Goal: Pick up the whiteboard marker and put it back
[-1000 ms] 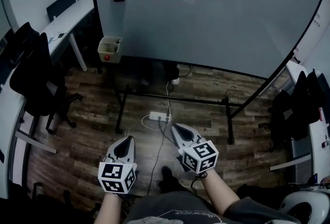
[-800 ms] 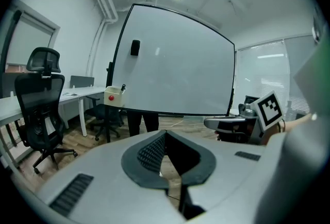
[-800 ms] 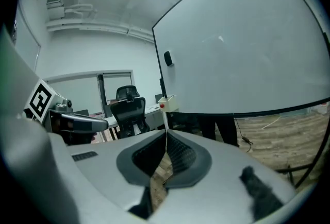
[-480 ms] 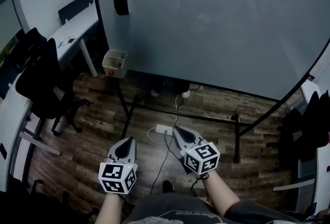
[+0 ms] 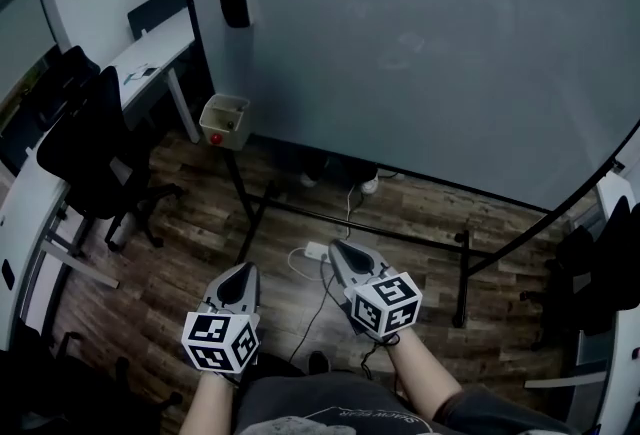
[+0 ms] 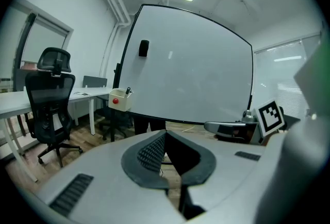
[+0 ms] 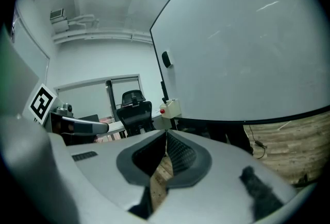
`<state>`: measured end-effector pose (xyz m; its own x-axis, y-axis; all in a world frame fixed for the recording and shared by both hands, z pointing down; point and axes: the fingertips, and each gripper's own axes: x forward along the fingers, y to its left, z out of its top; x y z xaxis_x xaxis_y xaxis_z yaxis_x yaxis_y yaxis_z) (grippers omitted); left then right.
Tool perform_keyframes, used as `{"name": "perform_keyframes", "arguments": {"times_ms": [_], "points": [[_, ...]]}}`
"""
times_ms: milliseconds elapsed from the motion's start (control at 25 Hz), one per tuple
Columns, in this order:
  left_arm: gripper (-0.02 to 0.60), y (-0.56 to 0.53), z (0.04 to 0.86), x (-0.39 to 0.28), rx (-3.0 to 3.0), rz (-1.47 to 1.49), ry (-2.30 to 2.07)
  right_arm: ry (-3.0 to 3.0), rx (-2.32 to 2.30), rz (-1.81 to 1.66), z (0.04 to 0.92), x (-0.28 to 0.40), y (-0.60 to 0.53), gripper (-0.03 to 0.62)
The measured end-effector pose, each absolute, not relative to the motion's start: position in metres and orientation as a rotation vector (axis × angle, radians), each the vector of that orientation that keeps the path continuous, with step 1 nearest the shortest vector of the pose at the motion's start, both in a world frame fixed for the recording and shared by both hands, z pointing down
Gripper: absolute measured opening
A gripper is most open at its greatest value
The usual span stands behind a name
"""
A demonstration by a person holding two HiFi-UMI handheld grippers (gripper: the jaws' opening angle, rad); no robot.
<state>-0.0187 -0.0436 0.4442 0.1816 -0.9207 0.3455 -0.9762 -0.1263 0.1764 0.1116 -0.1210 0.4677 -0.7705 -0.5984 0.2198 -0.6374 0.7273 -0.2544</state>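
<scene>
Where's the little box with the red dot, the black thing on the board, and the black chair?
Box [image 5: 226, 126], head view, its front wall.
Black block [image 5: 234, 3], head view, its middle.
Black chair [image 5: 88, 138], head view, its backrest.

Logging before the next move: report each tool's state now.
Left grey two-jaw tool: closed, empty.
Right grey two-jaw tool: closed, empty.

Wood floor [image 5: 190, 263]: whiteboard stand [image 5: 350, 220] central; power strip [image 5: 316, 249] just before stand; office chair [image 5: 90, 158] left of stand.
</scene>
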Motion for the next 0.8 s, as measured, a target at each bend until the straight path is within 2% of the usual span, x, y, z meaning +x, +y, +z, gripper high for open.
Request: {"name": "perform_keyframes", "arguments": {"times_ms": [800], "points": [[0.013, -0.069, 0.436, -0.081, 2.047, 0.174, -1.917, -2.826, 0.924, 0.441, 0.464, 0.056, -0.149, 0.023]]}}
